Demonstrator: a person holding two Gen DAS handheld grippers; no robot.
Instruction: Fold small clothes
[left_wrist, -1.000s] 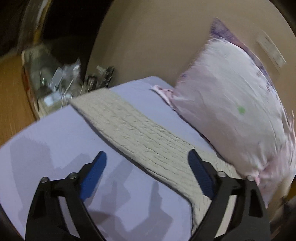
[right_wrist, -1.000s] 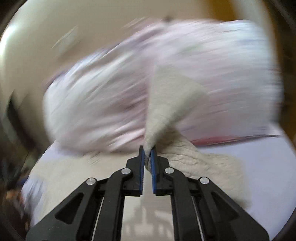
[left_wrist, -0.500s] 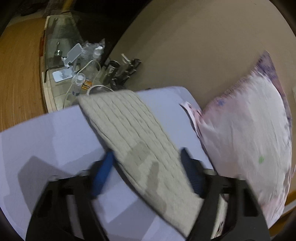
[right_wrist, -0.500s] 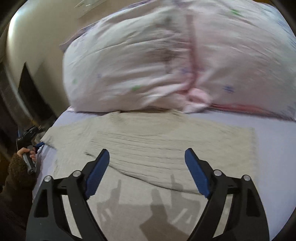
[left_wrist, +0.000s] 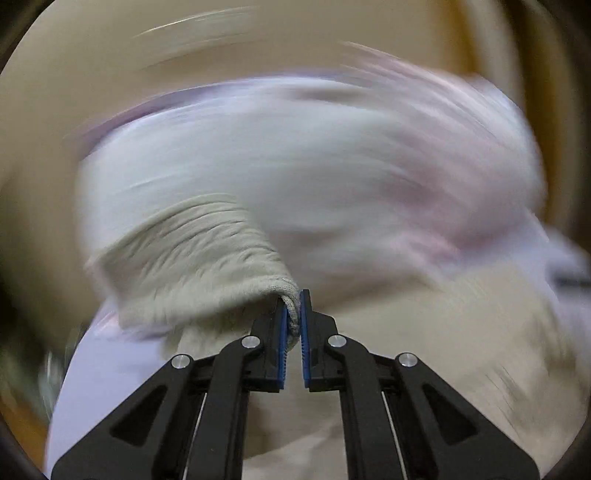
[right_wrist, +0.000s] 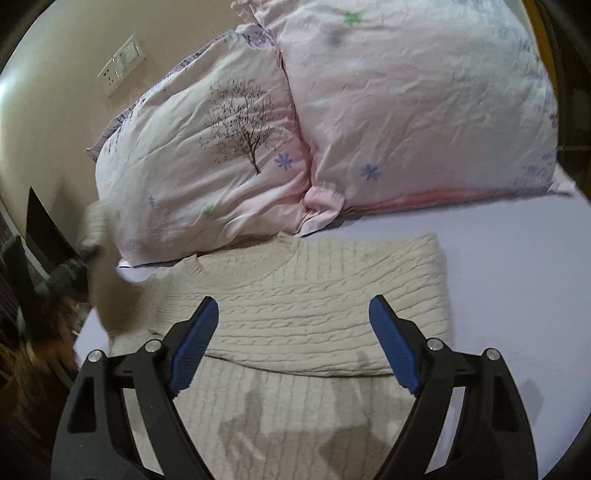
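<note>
A cream cable-knit sweater (right_wrist: 306, 306) lies flat on the lilac bedsheet (right_wrist: 517, 280), its right sleeve folded across the body. My right gripper (right_wrist: 295, 347) is open and empty, hovering above the sweater's middle. My left gripper (left_wrist: 293, 317) is shut on the cuff of the sweater's left sleeve (left_wrist: 192, 266) and holds it lifted off the bed. The left wrist view is blurred by motion. The raised sleeve also shows blurred at the left of the right wrist view (right_wrist: 107, 291).
Two pink patterned pillows (right_wrist: 229, 147) (right_wrist: 424, 96) lean against the beige wall at the head of the bed, just behind the sweater's collar. A wall socket (right_wrist: 122, 64) is up left. The bed's left edge drops to dark clutter (right_wrist: 33, 295).
My left gripper closed on the sleeve cuff and lifted it, swinging toward the pillows. My right gripper released the right sleeve earlier and has stayed open over the sweater.
</note>
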